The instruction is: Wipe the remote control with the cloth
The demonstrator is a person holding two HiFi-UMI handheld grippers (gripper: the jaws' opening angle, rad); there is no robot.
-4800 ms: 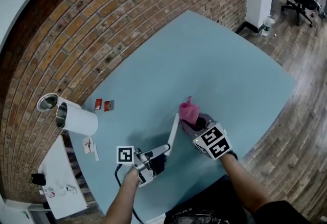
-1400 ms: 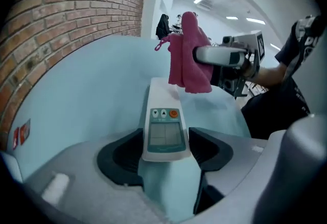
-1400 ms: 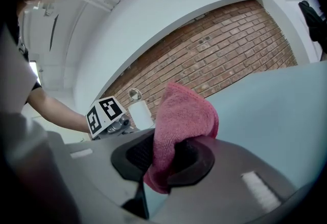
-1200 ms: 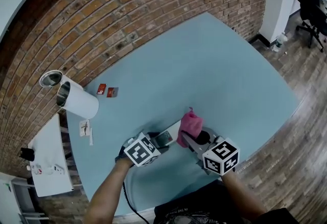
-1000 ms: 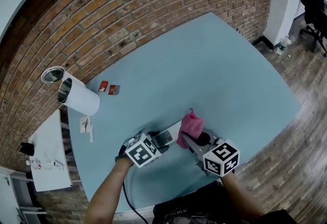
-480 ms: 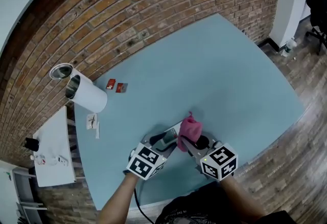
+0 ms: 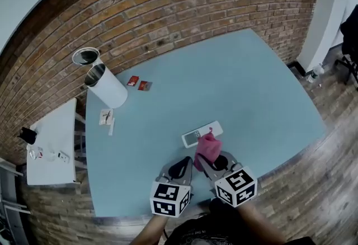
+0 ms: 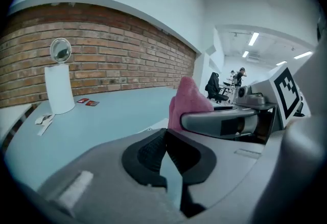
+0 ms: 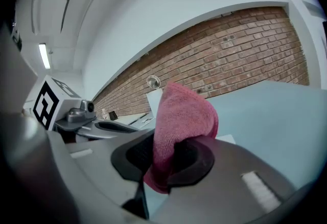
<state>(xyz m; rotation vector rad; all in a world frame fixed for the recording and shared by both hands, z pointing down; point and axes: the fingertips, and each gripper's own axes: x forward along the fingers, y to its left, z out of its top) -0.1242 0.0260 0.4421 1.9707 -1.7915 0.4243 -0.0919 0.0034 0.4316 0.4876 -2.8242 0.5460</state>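
Beyond the remote control (image 7: 200, 135), white cylinder (image 7: 109, 90) and red packets (image 7: 133, 81)

Even indoor light, strong fisheye distortion

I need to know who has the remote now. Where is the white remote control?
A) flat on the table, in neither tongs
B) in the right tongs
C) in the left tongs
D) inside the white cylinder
A: the remote control lies on the table; the left tongs have just closed on nothing, the right tongs hold only the cloth.
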